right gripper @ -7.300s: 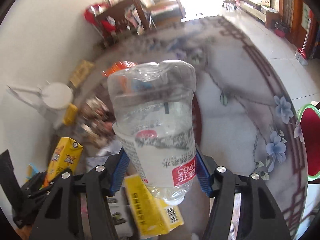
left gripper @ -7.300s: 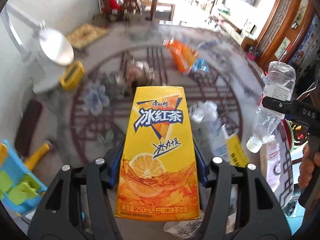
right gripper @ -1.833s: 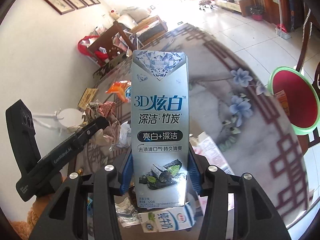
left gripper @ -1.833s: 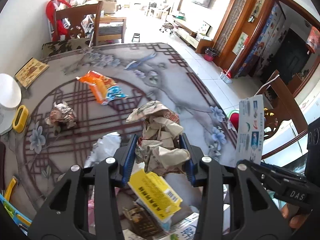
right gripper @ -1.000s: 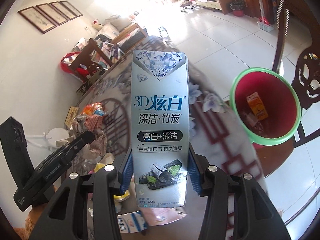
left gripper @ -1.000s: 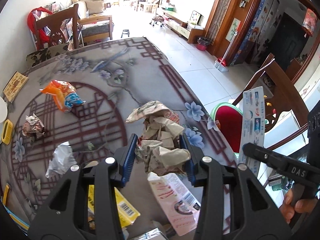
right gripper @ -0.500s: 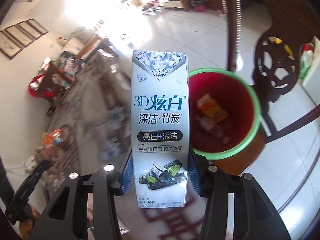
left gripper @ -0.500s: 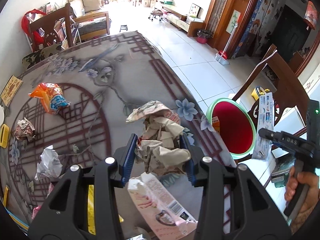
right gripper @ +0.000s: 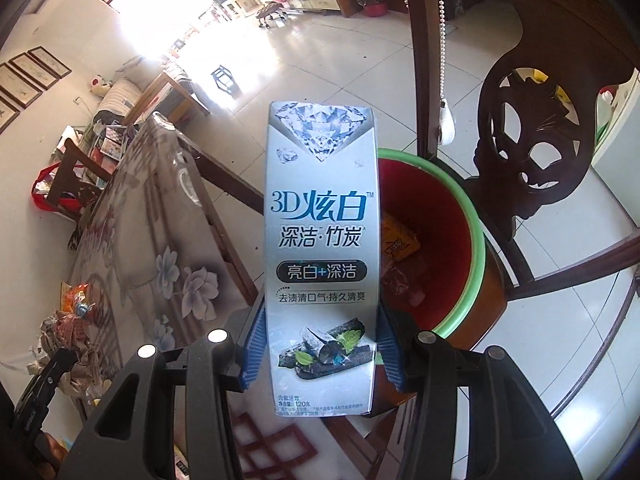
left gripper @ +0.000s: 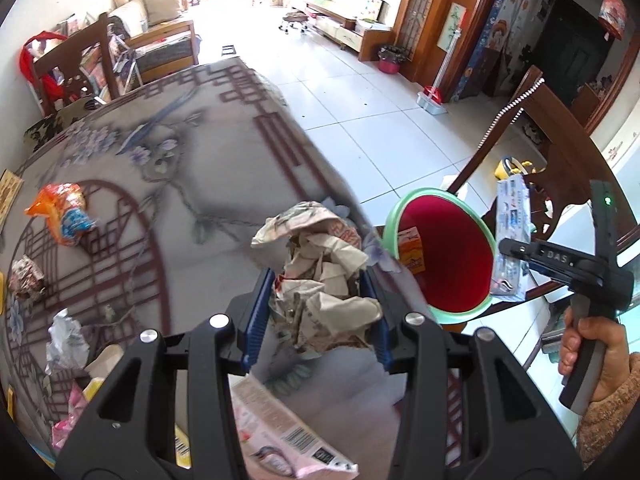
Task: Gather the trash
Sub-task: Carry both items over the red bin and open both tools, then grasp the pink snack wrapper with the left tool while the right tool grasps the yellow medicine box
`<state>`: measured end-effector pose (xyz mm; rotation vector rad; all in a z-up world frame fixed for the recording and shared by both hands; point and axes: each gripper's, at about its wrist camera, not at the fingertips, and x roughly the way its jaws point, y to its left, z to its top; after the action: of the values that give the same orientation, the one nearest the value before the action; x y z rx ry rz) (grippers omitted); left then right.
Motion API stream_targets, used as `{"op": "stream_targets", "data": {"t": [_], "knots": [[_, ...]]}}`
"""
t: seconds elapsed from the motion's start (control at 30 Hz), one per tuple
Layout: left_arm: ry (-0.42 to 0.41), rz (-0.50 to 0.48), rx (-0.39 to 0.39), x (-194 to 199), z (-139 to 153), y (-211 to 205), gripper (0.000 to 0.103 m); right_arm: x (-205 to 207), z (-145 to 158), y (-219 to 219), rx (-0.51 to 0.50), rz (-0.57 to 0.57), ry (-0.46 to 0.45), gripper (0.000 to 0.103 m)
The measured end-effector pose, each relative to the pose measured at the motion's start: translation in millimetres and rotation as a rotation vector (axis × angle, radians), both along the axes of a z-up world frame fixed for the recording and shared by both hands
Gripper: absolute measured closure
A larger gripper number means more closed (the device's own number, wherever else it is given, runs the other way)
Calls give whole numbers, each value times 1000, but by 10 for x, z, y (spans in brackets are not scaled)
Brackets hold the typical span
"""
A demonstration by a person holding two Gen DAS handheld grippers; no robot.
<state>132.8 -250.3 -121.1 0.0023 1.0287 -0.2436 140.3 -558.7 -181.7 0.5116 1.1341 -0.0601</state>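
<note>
Both grippers are loaded: the right gripper (right gripper: 320, 344) clamps a toothpaste box (right gripper: 322, 240) between its blue pads, the left gripper (left gripper: 316, 312) squeezes a wad of crumpled paper (left gripper: 320, 276). A second ago the box hung over the table edge; now it's swung out in front of the red bin (right gripper: 472, 240), a drink carton already inside, so the drop looks near. Behind, on the patterned table (left gripper: 180, 184), a snack bag (left gripper: 64, 216) and foil scraps still wait.
</note>
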Motion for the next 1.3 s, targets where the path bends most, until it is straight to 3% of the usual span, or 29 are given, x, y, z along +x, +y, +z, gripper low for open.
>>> {"op": "stream_targets", "data": {"t": [0.07, 0.13, 0.17, 0.37, 0.6, 0.73, 0.8, 0.97, 1.13, 1.3], "knots": [[-2, -26, -3, 44, -12, -123, 61, 43, -7, -45, 1, 2, -5, 53], [-4, -50, -7, 93, -30, -238, 61, 69, -8, -84, -8, -1, -7, 36], [-2, -68, -12, 136, -44, -322, 61, 60, 12, -111, -12, -13, -18, 35], [15, -191, -68, 373, -140, -865, 61, -81, 139, -223, -19, -49, -61, 36], [21, -331, -72, 509, -315, -1491, 59, -312, 249, -362, -21, -99, -69, 36], [26, -349, -101, 561, -341, -1689, 42, -456, 310, -401, -35, -125, -73, 36], [25, -347, -120, 549, -307, -1702, 41, -523, 333, -392, -41, -136, -73, 36], [-10, -330, -130, 408, -69, -1454, 40, -657, 434, -256, -55, -124, -85, 36], [-38, -209, -153, 171, 187, -814, 38, -693, 564, 82, -53, -63, -116, 36], [-57, -85, -129, -151, 289, -67, 38, -710, 649, 555, -45, 34, -137, 36]]}}
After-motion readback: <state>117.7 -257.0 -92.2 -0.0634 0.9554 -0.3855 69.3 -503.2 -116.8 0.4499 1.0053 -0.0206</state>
